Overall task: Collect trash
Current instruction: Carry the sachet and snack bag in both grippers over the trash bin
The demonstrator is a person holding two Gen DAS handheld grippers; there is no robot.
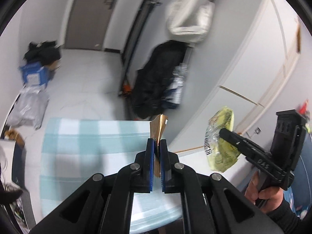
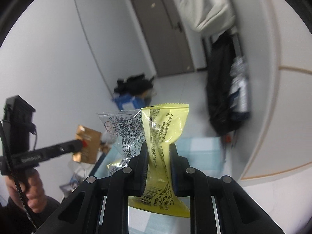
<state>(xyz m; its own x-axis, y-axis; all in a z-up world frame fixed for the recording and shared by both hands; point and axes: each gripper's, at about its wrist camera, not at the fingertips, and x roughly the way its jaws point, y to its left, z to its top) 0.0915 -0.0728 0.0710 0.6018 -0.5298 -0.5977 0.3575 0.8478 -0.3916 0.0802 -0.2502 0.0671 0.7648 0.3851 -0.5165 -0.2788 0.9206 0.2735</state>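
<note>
My left gripper (image 1: 158, 141) is shut on a small gold-brown wrapper (image 1: 159, 125) and holds it up above a light blue checked table (image 1: 87, 142). The same wrapper (image 2: 86, 143) shows in the right wrist view, pinched at the left gripper's tip (image 2: 79, 143). My right gripper (image 2: 158, 146) is shut on a yellow and clear snack wrapper (image 2: 165, 124) with black print, held in the air. It also shows in the left wrist view (image 1: 221, 136) with the right gripper (image 1: 224, 131) at the right.
A black coat (image 1: 156, 78) and a white garment (image 1: 187, 13) hang by a doorway. A blue box (image 1: 34, 74) with dark clothes and a grey plastic bag (image 1: 29, 107) lie on the white floor. A grey door (image 2: 163, 33) is at the back. White cabinets (image 1: 263, 68) stand on the right.
</note>
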